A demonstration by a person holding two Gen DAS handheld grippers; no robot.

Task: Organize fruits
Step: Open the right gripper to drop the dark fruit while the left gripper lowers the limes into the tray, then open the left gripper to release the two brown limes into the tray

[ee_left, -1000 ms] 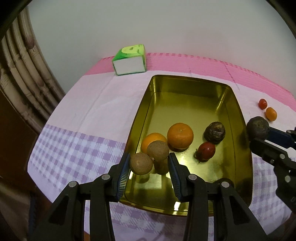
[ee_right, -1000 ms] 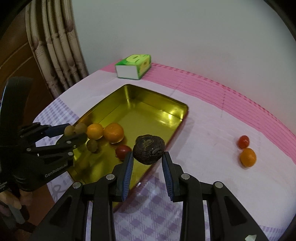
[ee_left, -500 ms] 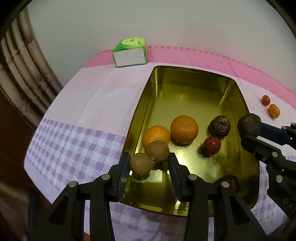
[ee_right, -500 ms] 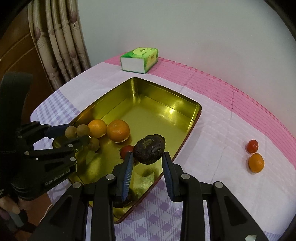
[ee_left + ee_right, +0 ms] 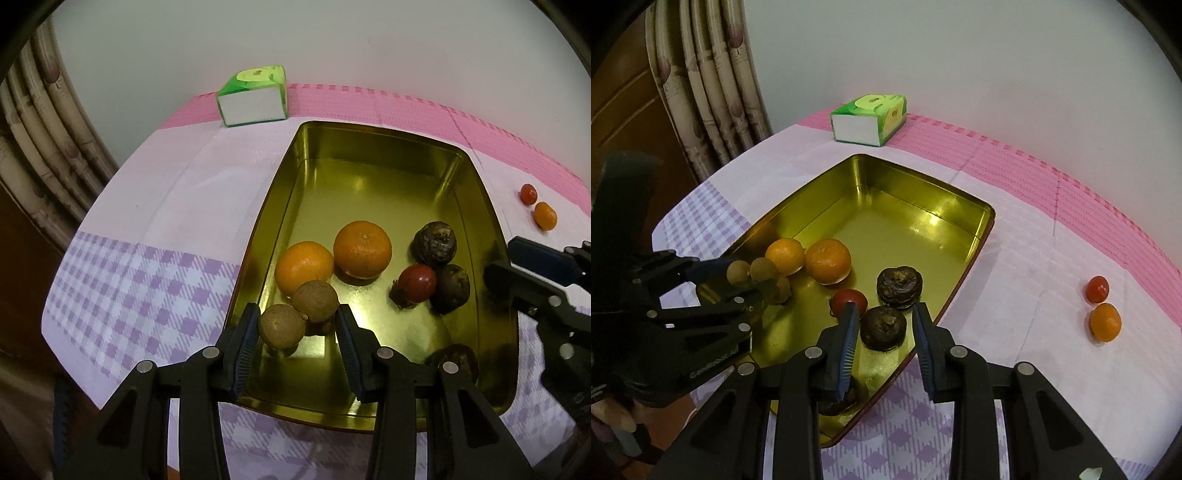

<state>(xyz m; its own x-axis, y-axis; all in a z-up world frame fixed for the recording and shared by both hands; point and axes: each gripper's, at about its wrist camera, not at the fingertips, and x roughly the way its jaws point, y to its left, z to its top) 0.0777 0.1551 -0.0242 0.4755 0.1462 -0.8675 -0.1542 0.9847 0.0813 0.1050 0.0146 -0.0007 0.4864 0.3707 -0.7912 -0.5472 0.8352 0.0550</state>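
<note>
Hovering over the near end of the gold tray point(image 5: 491, 221), the left hand-held gripper point(image 5: 295, 325) is seen pinching two small brown fruits point(image 5: 299, 314) side by side between its pads, above the tray floor w/ a third brown one just beneath. The right hand-held gripper point(image 5: 882, 328) is spread, jaws either side of a dark wrinkled fruit point(image 5: 882, 326) that sits on the tray floor, apparently not squeezed. Also in the tray: two oranges point(image 5: 332, 254), a red tomato point(image 5: 417, 282), a second dark fruit point(image 5: 434, 242). Outside, on the tabletop point(image 5: 1034, 258) at far right, a small tomato point(image 5: 1097, 288) and a small orange point(image 5: 1105, 322) are left, near each other; a green tissue box point(image 5: 868, 118) stands at the far edge.

Risks, as judged: the two brown fruits are held as a pair, so one could slip out sideways and roll. The right jaws are close to the red tomato; it could be knocked on withdrawal. The round fruits outside could be nudged off the tabletop during pickup.
</note>
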